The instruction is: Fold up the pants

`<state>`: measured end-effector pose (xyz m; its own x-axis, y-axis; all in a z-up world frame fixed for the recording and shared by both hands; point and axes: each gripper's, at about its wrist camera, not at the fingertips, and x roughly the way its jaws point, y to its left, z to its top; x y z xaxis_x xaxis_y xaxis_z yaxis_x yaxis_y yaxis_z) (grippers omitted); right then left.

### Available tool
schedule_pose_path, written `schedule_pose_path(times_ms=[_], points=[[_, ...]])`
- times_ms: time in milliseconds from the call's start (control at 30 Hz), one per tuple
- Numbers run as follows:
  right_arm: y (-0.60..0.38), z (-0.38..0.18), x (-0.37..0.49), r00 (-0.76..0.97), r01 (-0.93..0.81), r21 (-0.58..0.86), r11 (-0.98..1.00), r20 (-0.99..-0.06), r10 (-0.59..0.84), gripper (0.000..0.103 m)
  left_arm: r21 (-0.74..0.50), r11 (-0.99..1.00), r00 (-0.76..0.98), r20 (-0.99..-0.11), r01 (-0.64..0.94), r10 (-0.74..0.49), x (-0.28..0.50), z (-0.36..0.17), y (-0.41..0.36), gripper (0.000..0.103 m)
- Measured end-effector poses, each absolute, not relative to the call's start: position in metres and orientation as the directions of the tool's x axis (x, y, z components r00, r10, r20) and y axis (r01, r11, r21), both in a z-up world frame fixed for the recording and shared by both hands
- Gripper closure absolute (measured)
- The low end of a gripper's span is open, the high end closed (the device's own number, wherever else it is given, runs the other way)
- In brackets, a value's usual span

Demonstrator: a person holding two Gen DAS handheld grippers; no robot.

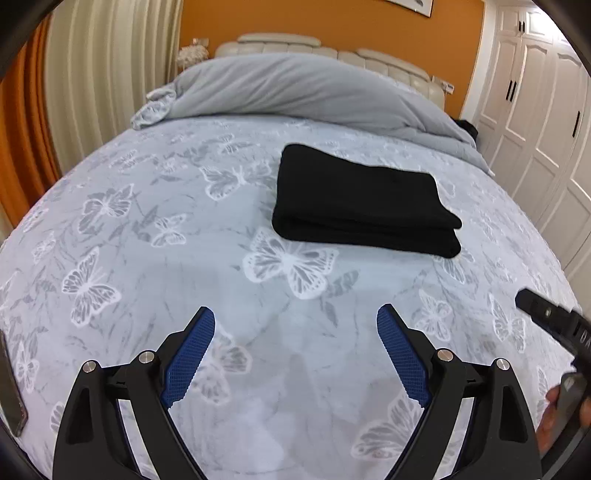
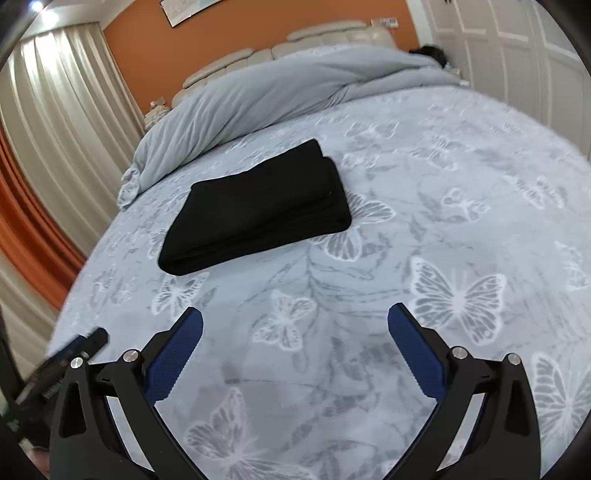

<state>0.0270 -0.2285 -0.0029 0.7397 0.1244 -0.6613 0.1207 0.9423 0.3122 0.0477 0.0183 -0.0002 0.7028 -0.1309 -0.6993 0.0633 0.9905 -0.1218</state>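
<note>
Even, soft indoor light; ceiling lamp (image 2: 36, 6) glares top left. Strong fisheye bowing, dark vignetted corners, blurred edges.

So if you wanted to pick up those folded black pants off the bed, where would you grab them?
Probably at the thick stacked edge of the folded pants facing the cameras, coming in low from that near side. The layers show there as a rounded fold, so one pinch should catch them all. Both hand-held grippers, left and right, are open and clear of it.
</note>
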Motion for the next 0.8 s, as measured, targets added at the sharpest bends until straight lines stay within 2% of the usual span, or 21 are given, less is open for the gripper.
schedule_pose_path(times_ms=[167,300,800], points=[[-0.206,0.004,0.021,0.784,0.086,0.138,0.987,-0.62,0.019,0.005,-0.03,0.998,0.766,-0.64,0.058,-0.064,0.045,0.007,0.013,0.016],[-0.194,0.006,0.023,0.8,0.068,0.041,0.997,-0.599,-0.029,0.005,-0.007,0.998,0.777,-0.627,0.066,-0.056,0.051,0.009,0.008,0.016],[-0.213,0.001,0.025,0.779,0.113,0.116,0.987,-0.626,-0.016,0.005,0.017,0.998,0.763,-0.646,0.062,-0.037,0.061,0.002,0.001,0.016]])
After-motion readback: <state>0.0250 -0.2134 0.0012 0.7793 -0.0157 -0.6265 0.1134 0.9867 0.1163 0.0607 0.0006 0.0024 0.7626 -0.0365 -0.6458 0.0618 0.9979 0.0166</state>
